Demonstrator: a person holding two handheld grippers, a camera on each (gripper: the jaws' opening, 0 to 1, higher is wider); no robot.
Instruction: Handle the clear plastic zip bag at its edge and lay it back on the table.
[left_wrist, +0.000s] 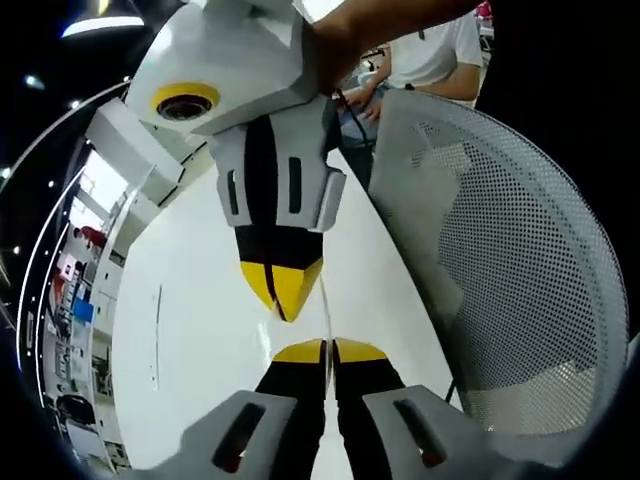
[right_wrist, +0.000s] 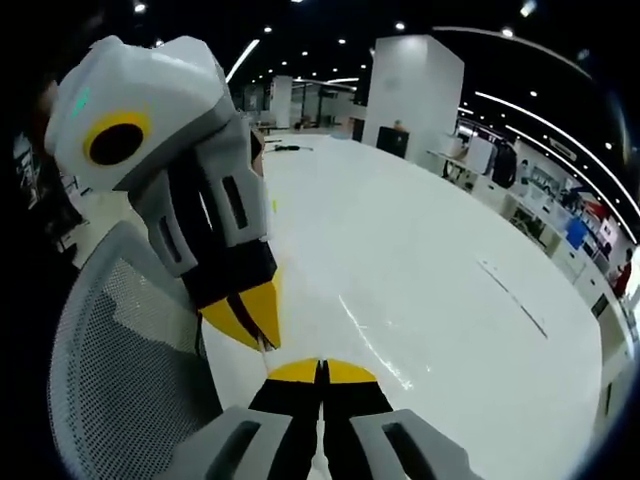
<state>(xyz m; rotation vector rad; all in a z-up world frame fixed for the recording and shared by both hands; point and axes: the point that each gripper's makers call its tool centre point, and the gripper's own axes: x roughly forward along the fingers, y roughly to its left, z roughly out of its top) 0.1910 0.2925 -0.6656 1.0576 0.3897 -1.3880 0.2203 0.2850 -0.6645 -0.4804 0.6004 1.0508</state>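
The clear plastic zip bag (left_wrist: 327, 315) is very hard to see: it shows as a thin, shiny vertical line stretched between the two grippers, above the white glossy table (left_wrist: 200, 320). In the right gripper view the same bag (right_wrist: 365, 345) gives only a faint bright streak over the table (right_wrist: 450, 300).

The left gripper (left_wrist: 329, 352), with yellow tips and black fingers, has its jaws pressed together on the near edge of the bag. The right gripper (left_wrist: 283, 290) comes from above in this view, and its yellow tips also close on the bag's far edge. From its own camera, the right gripper (right_wrist: 322, 372) looks closed with almost no gap, and the left gripper (right_wrist: 250, 325) meets it from the upper left.

I think the bag is held at two opposite edges so that it stays flat and tight, not folded, which makes it easier to lay down smoothly. It seems lifted a little off the table, so the laying is not yet done.

Just beside the bag, at the table's edge, stands a grey mesh office chair back (left_wrist: 500, 260). A person in a white shirt (left_wrist: 430, 50) sits beyond the table.
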